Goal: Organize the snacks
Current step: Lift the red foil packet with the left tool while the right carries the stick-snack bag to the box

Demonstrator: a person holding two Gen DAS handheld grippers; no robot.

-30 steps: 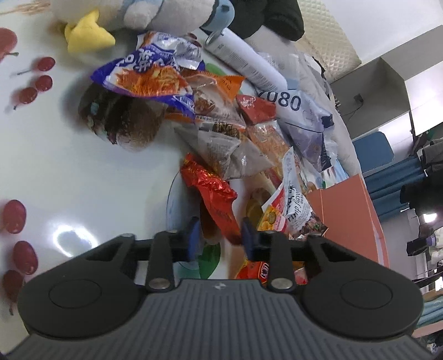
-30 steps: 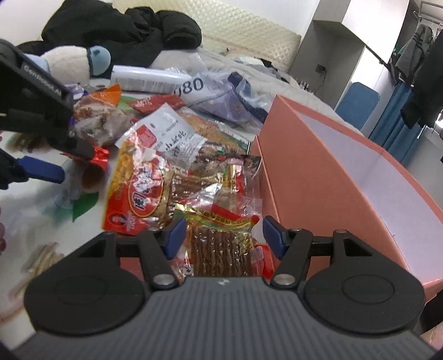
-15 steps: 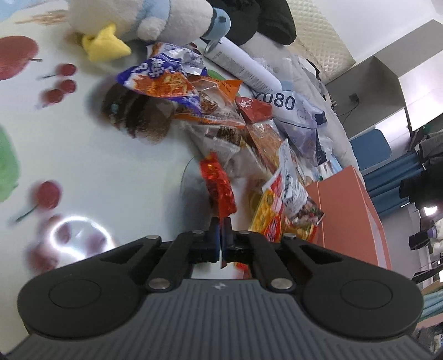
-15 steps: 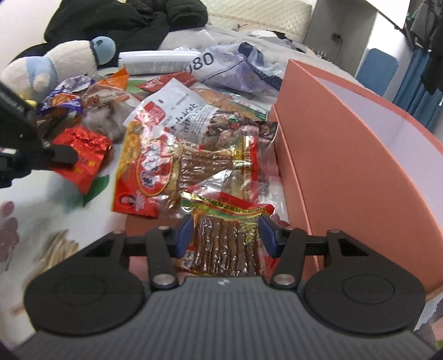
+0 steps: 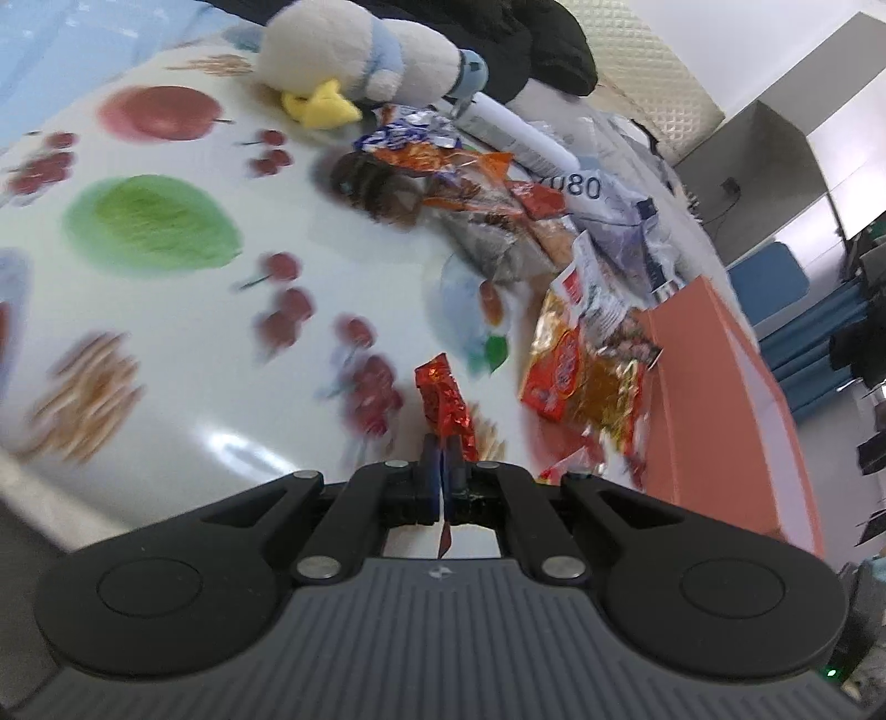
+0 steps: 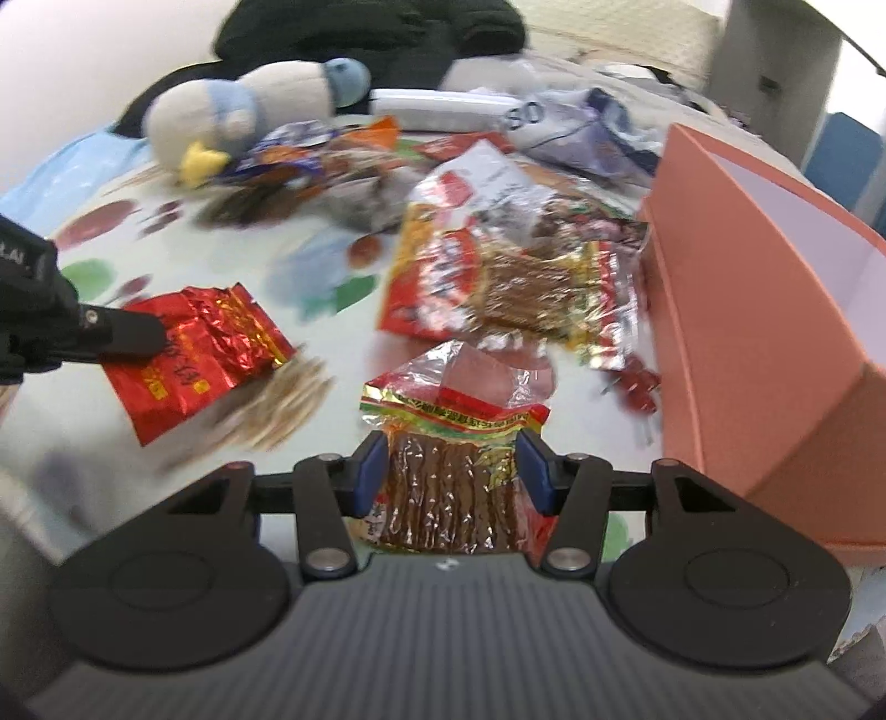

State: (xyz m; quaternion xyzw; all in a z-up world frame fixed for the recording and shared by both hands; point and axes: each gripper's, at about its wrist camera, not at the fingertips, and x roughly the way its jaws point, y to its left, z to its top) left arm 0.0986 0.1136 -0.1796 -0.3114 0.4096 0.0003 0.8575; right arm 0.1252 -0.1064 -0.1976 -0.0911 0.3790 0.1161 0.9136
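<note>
My left gripper (image 5: 442,448) is shut on a crinkled red foil packet (image 5: 446,404) and holds it above the fruit-print tablecloth. The same packet (image 6: 199,354) shows in the right wrist view with the left fingers (image 6: 119,332) clamped on its edge. My right gripper (image 6: 451,471) has its jaws on both sides of a clear pack of brown sticks with a red-and-gold top (image 6: 451,471) and holds it off the table. A heap of snack bags (image 6: 498,277) lies in the middle. An orange box (image 6: 775,310) stands open at the right.
A plush penguin (image 5: 360,72), a white tube (image 5: 520,133) and a blue-white plastic bag (image 5: 626,221) lie at the far side. Dark clothing (image 6: 365,27) lies on a bed behind. The orange box wall (image 5: 714,399) runs along the table's right side.
My left gripper closed on the red packet and pulled it back out of the heap toward the near left. My right gripper narrowed around the stick pack and drew it back from the heap.
</note>
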